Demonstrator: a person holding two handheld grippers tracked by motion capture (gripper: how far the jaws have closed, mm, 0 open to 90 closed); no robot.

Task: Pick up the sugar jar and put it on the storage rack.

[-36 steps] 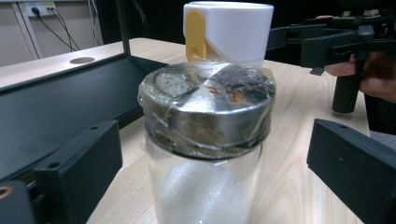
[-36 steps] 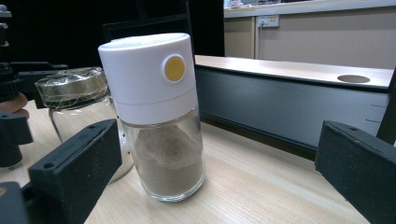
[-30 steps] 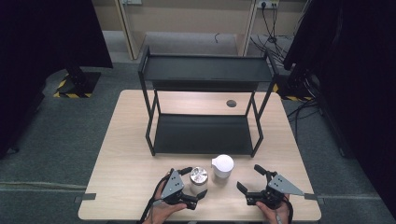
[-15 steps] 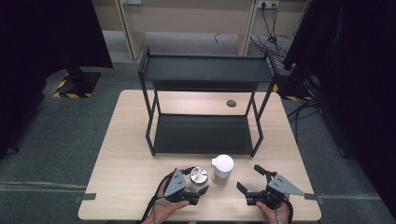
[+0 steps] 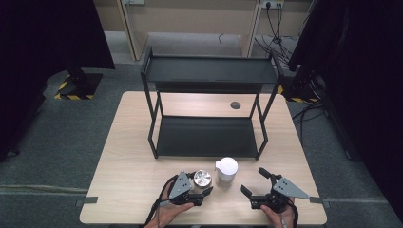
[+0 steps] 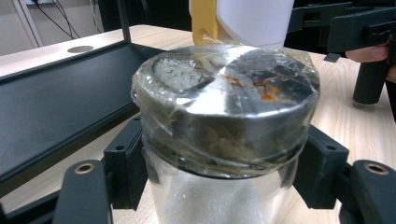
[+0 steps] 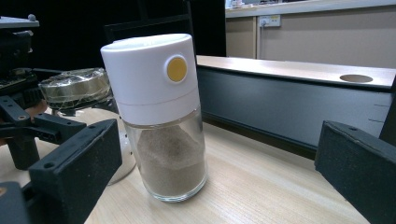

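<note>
Your left gripper (image 5: pixel 201 186) is clamping the glass jar (image 6: pixel 224 135) with the steel lid, its jaws having just been closing onto the glass below the lid; the pads are pressing on both sides of the jar in the left gripper view; the lid is looking wrapped in clear film, though the glare is making that hard to confirm. The jar is standing near the front edge of the desk (image 5: pixel 128 161), left of centre, just in front of the black shelf rack (image 5: pixel 209 137). Just beside it, to its right, the white-capped shaker (image 5: pixel 226 169) is standing upright, holding a brownish powder. Your right gripper (image 5: pixel 256 183) is sitting near the front right corner with its jaws spread wide and holding nothing; the shaker is standing ahead of them in the right gripper view, apart from both pads.
</note>
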